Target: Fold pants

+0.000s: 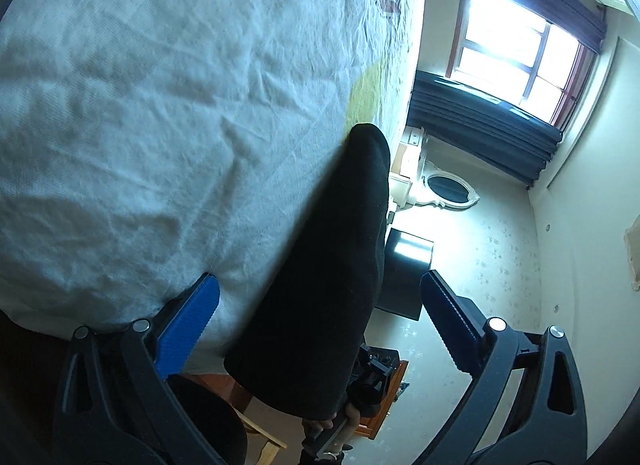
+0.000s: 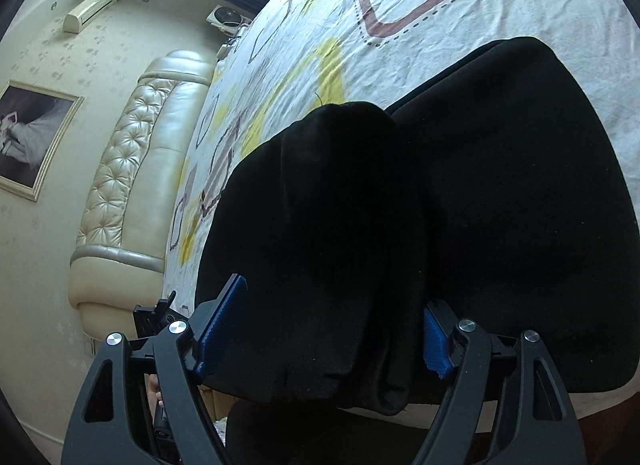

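Black pants [image 2: 500,193] lie on the patterned bed sheet [image 2: 420,5], with a bunched fold [image 2: 340,245] rising toward the right wrist camera. My right gripper [image 2: 332,333] is open, its blue pads [image 2: 222,325] on either side of that fold near the bed's edge. In the left wrist view a black pant leg [image 1: 332,265] stands on edge between the fingers of my left gripper [image 1: 320,321]. The left gripper is open wide and its blue pads [image 1: 188,325] do not touch the cloth. The right gripper [image 1: 368,385] shows below the pant leg there.
The bed's white sheet [image 1: 160,125] fills the left of the left wrist view. A padded cream headboard [image 2: 132,185], a framed picture [image 2: 32,137] and an air conditioner [image 2: 92,9] are on the wall. A window with dark curtains [image 1: 488,125], an oval mirror [image 1: 448,189] and a dark screen [image 1: 404,265] stand past the bed.
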`<state>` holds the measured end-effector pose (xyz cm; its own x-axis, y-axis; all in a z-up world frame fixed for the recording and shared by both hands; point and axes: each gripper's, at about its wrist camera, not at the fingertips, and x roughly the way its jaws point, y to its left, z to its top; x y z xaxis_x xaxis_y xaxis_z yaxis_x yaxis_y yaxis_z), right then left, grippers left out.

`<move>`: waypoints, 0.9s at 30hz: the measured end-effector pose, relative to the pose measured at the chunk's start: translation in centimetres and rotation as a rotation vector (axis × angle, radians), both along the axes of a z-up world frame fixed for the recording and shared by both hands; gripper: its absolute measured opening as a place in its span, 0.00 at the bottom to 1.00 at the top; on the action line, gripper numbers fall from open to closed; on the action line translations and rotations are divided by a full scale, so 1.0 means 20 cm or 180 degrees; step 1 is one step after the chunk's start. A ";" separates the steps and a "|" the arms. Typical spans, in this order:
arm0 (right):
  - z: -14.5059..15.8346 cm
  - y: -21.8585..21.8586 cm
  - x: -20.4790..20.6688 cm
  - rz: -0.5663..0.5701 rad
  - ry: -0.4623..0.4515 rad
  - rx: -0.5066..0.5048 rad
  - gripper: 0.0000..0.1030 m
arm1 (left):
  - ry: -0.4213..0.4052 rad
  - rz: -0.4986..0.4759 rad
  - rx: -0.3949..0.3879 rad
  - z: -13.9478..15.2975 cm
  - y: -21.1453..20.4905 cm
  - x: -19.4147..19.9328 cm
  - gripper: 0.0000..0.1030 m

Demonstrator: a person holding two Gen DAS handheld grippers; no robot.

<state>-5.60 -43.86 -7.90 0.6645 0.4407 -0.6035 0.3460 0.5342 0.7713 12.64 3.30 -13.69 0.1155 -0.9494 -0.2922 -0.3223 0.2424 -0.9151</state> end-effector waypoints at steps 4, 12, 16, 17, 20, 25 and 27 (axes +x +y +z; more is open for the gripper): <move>-0.02 0.04 0.03 0.0091 0.0183 -0.0095 0.16 | -0.0076 -0.0054 0.0091 0.05 -0.04 -0.01 0.97; 0.26 -0.09 -0.12 -0.0160 -0.0136 -0.0555 0.11 | -0.0370 -0.0244 0.0475 0.16 -0.13 0.00 0.97; 0.24 -0.26 -0.23 -0.0336 0.0079 -0.0764 0.11 | -0.0553 -0.0391 0.0680 0.22 -0.20 -0.02 0.97; 0.21 -0.30 -0.26 -0.0377 0.0141 -0.0771 0.11 | -0.0581 -0.0446 0.0691 0.23 -0.23 -0.03 0.97; 0.09 -0.38 -0.30 -0.0469 0.0244 -0.0635 0.11 | -0.0672 -0.0551 0.0655 0.27 -0.32 -0.06 0.97; -0.05 -0.41 -0.34 -0.0591 0.0056 -0.0175 0.16 | -0.1000 -0.0881 0.0772 0.31 -0.50 -0.11 0.97; -0.06 -0.42 -0.37 -0.0627 -0.0036 -0.0031 0.19 | -0.1059 -0.0963 0.0858 0.31 -0.51 -0.12 0.97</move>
<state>-13.00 -52.25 -9.08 0.7441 0.2957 -0.5991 0.4360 0.4645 0.7708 10.32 -6.97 -7.59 -0.0241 -0.8507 -0.5250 0.0962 0.5208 -0.8483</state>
